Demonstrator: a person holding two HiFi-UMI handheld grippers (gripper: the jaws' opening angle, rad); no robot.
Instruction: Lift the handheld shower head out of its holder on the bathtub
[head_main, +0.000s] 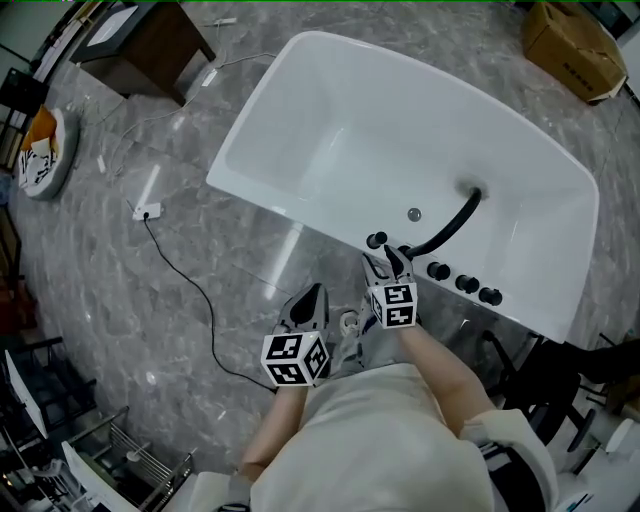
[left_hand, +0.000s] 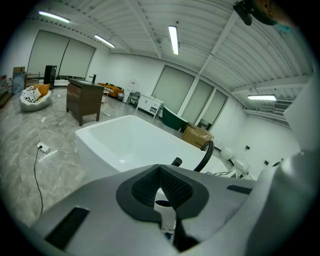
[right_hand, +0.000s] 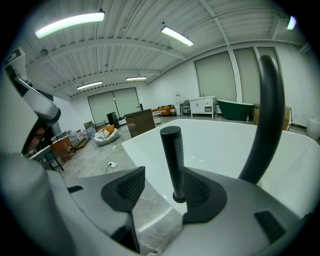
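A white bathtub (head_main: 250, 190) fills the middle of the head view. On its near rim the black cylindrical shower head (head_main: 376, 240) stands upright in its holder, beside a curved black spout (head_main: 450, 225). My right gripper (head_main: 385, 258) is at the rim with its jaws open. In the right gripper view the shower head (right_hand: 172, 160) stands between the jaws of the right gripper (right_hand: 162, 187), close to the right pad (right_hand: 200, 192), with a wide gap to the left pad. My left gripper (head_main: 312, 298) hangs lower and to the left over the floor, shut and holding nothing.
Three black knobs (head_main: 465, 283) sit on the rim right of the spout. A white socket with a black cable (head_main: 147, 211) lies on the grey marble floor left of the tub. A wooden cabinet (head_main: 140, 45) and a cardboard box (head_main: 570, 35) stand farther off.
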